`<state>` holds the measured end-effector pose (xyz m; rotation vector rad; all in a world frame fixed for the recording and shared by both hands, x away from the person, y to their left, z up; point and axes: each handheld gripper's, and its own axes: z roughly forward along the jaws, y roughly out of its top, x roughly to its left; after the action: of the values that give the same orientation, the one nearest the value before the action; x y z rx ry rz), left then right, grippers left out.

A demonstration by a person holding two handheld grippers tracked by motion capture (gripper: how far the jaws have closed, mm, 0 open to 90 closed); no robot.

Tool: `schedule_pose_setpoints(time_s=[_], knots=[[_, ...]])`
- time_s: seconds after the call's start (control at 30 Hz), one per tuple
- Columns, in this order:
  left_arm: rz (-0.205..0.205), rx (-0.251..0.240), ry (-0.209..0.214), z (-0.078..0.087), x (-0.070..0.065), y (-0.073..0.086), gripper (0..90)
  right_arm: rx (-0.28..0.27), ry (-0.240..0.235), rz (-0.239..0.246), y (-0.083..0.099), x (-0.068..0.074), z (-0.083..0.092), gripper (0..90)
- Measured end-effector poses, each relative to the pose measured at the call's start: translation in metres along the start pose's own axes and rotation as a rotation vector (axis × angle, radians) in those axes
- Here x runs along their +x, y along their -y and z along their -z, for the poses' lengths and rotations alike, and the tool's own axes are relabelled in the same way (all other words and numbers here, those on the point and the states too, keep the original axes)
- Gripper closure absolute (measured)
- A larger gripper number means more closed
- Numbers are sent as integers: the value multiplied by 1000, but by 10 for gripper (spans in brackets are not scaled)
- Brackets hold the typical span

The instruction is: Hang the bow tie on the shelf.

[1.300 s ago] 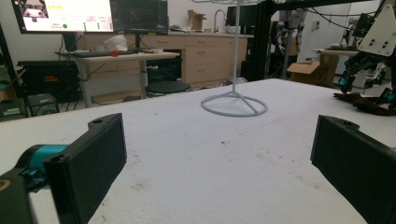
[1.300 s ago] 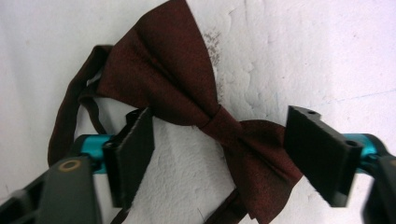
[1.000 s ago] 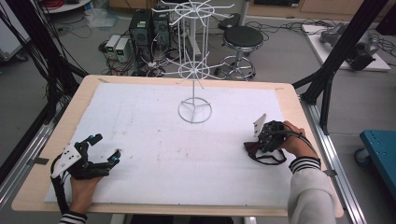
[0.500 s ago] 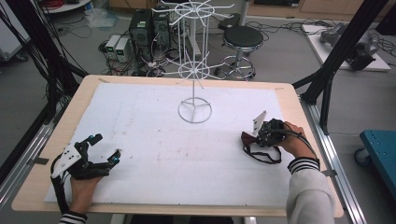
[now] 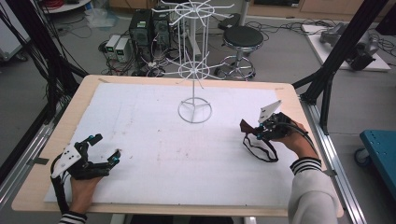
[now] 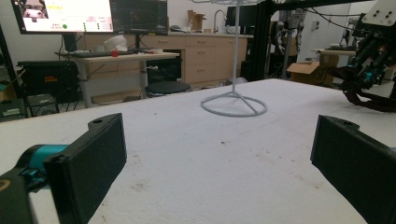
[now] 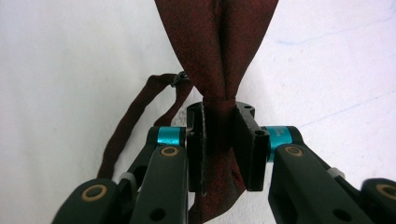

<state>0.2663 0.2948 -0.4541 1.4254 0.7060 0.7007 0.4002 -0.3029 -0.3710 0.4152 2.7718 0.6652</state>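
Right gripper [image 5: 252, 133] is clamped on a dark red bow tie [image 7: 219, 56], pinching it at the knot, near the right edge of the white table [image 5: 154, 154]. The tie's strap [image 5: 261, 151] trails in a loop on the surface just beside the person's right hand [image 5: 292, 137]. Left gripper [image 5: 106, 149] rests at the near left corner, jaws spread wide, nothing between them.

Likely step: lift the tie and hang it on the white wire rack [image 5: 194, 70] at mid-table. To do it well, keep the pinch at the knot so the fabric doesn't slip, raise it enough that the strap clears the table, and let the loop hang open before bringing it to a rack arm. The free left gripper could spread the strap if it twists.

Right gripper view gives the grip detail: fabric bunched and squeezed between the two pads, wing fanning out above, strap clasp [image 7: 180, 78] off to the left. High view gives the layout instead, rack well apart from the tie. Left gripper view shows the rack base [image 6: 233, 105] low across the table, with the right gripper [image 6: 373, 70] and the dangling strap far right
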Motion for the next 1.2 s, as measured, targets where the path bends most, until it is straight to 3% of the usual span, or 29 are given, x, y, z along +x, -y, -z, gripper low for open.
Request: schedule_pose_setpoints(time_s=[0.2, 0.37, 0.57, 0.77, 1.03, 1.2], knots=[[-1, 0, 0, 0, 0, 0, 39, -107, 8, -91, -2, -3, 9, 762], [0, 0, 0, 0, 0, 0, 39, -212, 13, -126, -4, -4, 18, 761], [0, 0, 0, 0, 0, 0, 39, -250, 10, -129, -9, -5, 24, 761], [-1, 0, 0, 0, 0, 0, 39, -353, 12, -130, -21, -5, 33, 762], [0, 0, 0, 0, 0, 0, 39, -394, 14, -123, -31, -5, 40, 761], [0, 0, 0, 0, 0, 0, 39, -451, 31, -133, -42, -5, 46, 761]])
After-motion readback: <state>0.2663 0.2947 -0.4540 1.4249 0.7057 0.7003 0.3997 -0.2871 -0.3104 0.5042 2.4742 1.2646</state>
